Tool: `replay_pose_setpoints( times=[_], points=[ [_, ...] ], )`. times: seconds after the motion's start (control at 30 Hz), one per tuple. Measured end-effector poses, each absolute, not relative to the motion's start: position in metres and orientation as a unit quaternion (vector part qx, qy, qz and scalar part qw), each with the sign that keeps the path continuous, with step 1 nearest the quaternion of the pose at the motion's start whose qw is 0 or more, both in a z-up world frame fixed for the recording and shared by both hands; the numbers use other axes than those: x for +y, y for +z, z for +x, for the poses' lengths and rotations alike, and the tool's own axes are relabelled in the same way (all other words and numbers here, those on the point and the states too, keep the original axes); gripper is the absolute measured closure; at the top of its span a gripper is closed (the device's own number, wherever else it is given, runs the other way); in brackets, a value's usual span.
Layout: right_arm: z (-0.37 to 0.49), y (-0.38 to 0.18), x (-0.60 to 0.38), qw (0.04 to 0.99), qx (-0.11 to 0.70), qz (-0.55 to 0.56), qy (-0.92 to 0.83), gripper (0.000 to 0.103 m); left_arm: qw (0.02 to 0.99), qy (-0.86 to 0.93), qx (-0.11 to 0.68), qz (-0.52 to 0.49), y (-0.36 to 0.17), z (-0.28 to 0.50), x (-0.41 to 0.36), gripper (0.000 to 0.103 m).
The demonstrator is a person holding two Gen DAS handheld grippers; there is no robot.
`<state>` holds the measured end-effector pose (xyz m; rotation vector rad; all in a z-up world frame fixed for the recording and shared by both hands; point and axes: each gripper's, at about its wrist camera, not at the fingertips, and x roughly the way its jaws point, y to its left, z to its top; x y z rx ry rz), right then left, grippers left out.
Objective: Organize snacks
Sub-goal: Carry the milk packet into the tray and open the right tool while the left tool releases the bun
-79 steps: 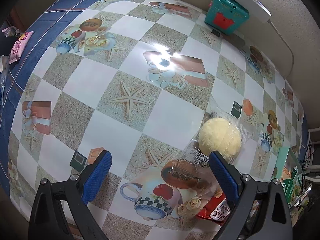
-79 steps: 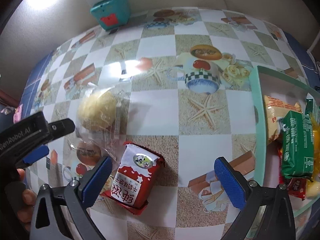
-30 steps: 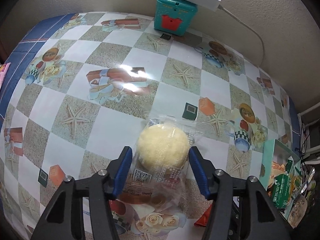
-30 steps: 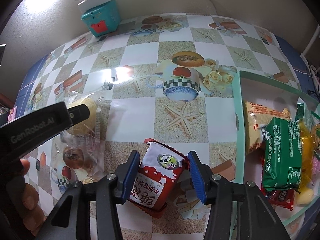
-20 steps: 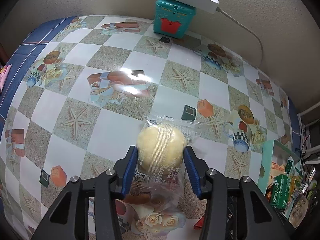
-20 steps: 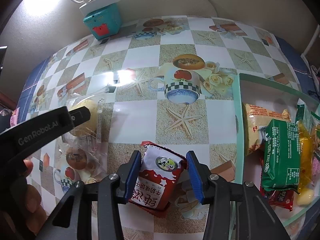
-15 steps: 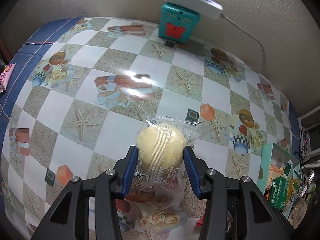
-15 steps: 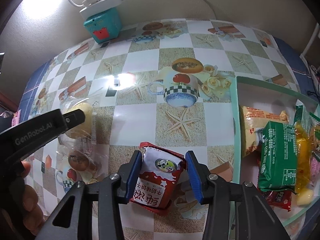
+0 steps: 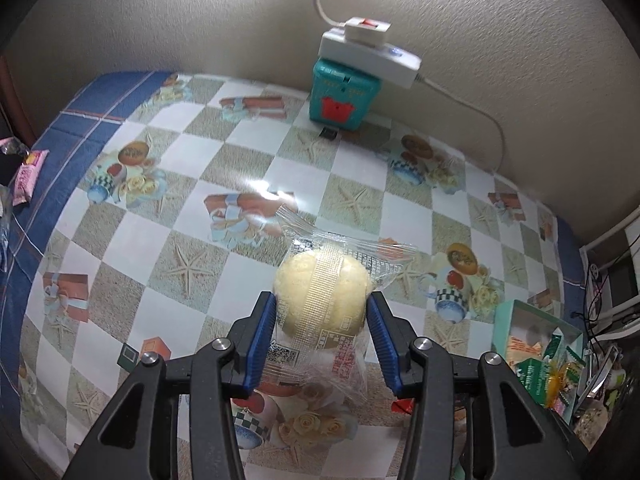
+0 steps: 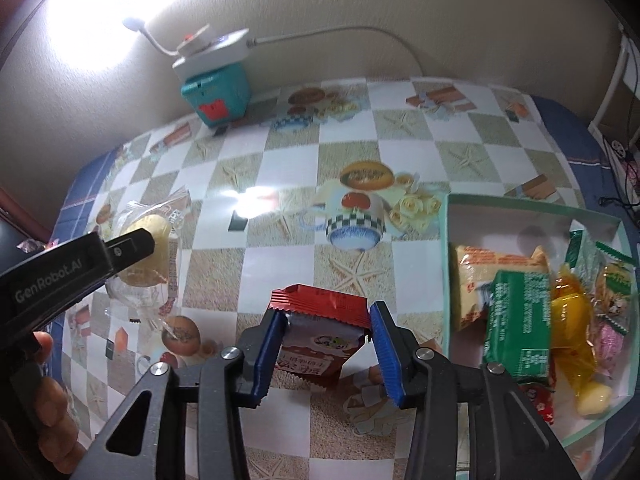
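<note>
Both grippers, gaping wide over the table at the start of the sequence, are now clamping one snack apiece and lifting it off the cloth, with more of the wall coming into view than a second ago. Left wrist view: the left gripper (image 9: pixel 321 326) is holding the pale round bun in clear wrap (image 9: pixel 322 300), its blue pads (image 9: pixel 262 334) pressing both sides of the bun, the printed tail of the wrapper hanging below between the fingers. Behind it, the checked tablecloth (image 9: pixel 200 184) with starfish and teacup prints is lying flat; a teal box (image 9: pixel 342 96) is standing against the wall with a white power strip (image 9: pixel 370 54) resting on top; a pink packet (image 9: pixel 26 176) is lying at the far left edge; the green tray (image 9: pixel 532 340) of snacks is showing at lower right. Right wrist view: the right gripper (image 10: pixel 328 338) is gripping the red milk-candy packet (image 10: pixel 320 328), pads squeezing its sides, its crimped top edge standing above the fingertips, clear of the cloth. Just to the right, the green tray (image 10: pixel 532 204) is holding an orange packet (image 10: pixel 496 276), a green packet (image 10: pixel 518 316) lying over it, and yellow and pink wrapped sweets. At left, the left gripper (image 10: pixel 132 248) is holding the bun (image 10: pixel 148 256), with a person's hand (image 10: pixel 40 404) below it.
</note>
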<state>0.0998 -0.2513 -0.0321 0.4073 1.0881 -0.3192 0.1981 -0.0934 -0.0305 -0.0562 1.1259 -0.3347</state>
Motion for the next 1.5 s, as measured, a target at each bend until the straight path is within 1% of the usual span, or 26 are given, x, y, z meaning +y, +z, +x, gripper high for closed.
replay_pose_setpoints(
  times=[0.5,1.03,1.3,1.5],
  points=[
    [0.062,0.037,-0.283,0.859,0.436,0.196,-0.182,0.056,0.859,-0.188,0.476,-0.022,0.029,0.168,-0.106,0.054],
    [-0.035,0.094,-0.361,0.834,0.401,0.230,-0.302,0.056,0.823,-0.261,0.504,0.004,0.053,0.092,-0.181,0.054],
    [-0.072,0.091,-0.381,0.808,0.411,0.250,-0.341,0.056,0.812,-0.282,0.508,0.048,0.051,0.052,-0.213,0.054],
    [-0.084,0.065,-0.394,0.787,0.438,0.262,-0.347,0.056,0.801,-0.284,0.523,0.073,0.037,0.034,-0.231,0.054]
  ],
)
